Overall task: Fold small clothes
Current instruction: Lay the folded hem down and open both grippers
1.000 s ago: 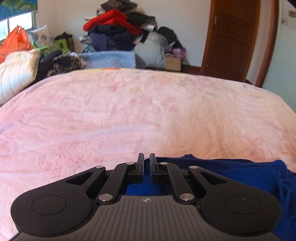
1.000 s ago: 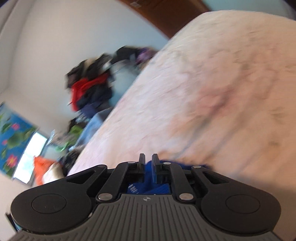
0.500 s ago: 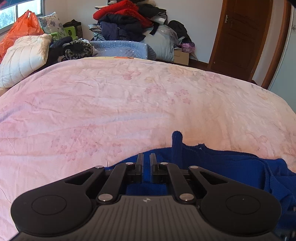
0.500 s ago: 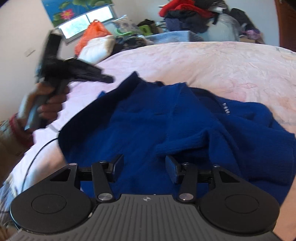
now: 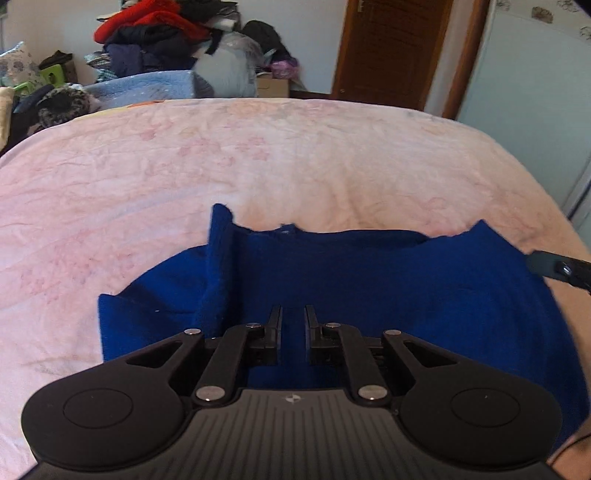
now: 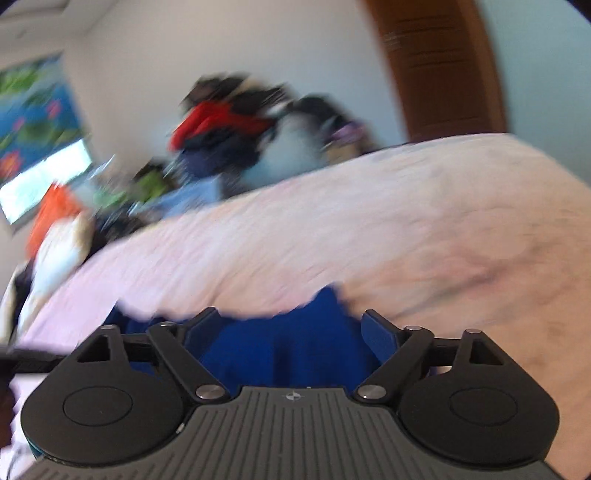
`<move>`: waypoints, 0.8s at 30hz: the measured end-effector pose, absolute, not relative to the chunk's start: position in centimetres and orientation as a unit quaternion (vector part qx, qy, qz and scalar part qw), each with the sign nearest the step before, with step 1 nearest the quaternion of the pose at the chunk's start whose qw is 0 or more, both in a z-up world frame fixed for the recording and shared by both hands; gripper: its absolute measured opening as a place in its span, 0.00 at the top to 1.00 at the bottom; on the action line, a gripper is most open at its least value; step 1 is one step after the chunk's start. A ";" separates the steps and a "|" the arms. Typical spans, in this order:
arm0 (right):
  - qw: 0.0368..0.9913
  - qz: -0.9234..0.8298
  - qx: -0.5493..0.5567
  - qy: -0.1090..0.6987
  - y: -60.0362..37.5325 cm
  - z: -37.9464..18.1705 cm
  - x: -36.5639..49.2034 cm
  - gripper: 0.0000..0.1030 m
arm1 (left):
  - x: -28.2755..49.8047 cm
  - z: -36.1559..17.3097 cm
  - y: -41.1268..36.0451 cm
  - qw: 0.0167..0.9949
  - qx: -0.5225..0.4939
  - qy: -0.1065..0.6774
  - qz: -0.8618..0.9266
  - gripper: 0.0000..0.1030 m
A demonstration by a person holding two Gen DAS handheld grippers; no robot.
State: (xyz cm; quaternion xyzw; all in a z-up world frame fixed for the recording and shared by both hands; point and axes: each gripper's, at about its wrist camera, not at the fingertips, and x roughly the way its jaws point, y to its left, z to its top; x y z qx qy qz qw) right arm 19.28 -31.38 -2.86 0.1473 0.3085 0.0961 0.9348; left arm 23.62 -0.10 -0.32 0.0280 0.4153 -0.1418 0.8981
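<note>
A dark blue knit sweater (image 5: 388, 288) lies spread on the pink floral bedspread (image 5: 258, 166), with one upright ridge of cloth at its left. My left gripper (image 5: 292, 314) hovers low over its near part. Its jaws are opening, a narrow gap apart; flat blue cloth shows through the gap and no fold is pinched. In the blurred right wrist view my right gripper (image 6: 291, 317) stands wide and still opening above the sweater (image 6: 288, 354), its pads off the cloth. A black part of the right gripper shows at the right edge of the left wrist view.
Beyond the bed's far edge stands a heap of clothes (image 5: 155, 33) and bags against the wall. A brown door (image 5: 388, 48) is at the back right, with a pale panel (image 5: 535, 110) beside it. Pink bedspread stretches beyond the sweater.
The right jaws went from shut on blue cloth to wide open, and that view swung about. The left fingers parted slightly. The sweater now lies broader and flatter in front of the left gripper.
</note>
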 end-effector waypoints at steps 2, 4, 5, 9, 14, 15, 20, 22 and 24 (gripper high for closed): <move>0.931 0.078 0.121 0.335 -30.4 -3.3 19.8 0.15 | 24.4 -1.2 1.4 0.905 0.023 0.415 -0.092 0.90; 0.928 0.020 0.112 0.355 -30.6 -3.8 19.6 0.16 | 25.1 -1.5 4.1 0.904 -0.001 0.423 -0.061 0.90; 0.927 -0.003 0.115 0.358 -31.0 -3.9 19.6 0.16 | 25.3 -1.5 5.3 0.903 -0.016 0.425 -0.056 0.90; 0.933 0.003 0.124 0.337 -30.7 -3.7 17.6 0.15 | 25.1 -0.5 8.1 0.907 -0.041 0.420 -0.024 0.90; 0.937 0.065 0.069 0.335 -26.6 -3.5 15.9 0.06 | 21.9 0.5 6.6 0.908 -0.037 0.414 -0.047 0.90; 0.935 0.081 0.054 0.340 -25.6 -3.7 15.6 0.05 | 21.0 0.3 6.1 0.909 -0.026 0.414 -0.048 0.90; 0.923 0.029 -0.035 0.381 -23.1 -5.2 14.1 0.04 | 17.7 -1.5 4.9 0.913 0.032 0.407 -0.022 0.86; 0.930 0.018 -0.037 0.366 -23.0 -4.7 12.6 0.02 | 16.4 -1.2 4.7 0.919 0.048 0.391 -0.014 0.86; 0.934 0.028 -0.023 0.355 -23.0 -4.2 11.3 0.01 | 15.5 -1.0 4.2 0.922 0.061 0.383 -0.007 0.72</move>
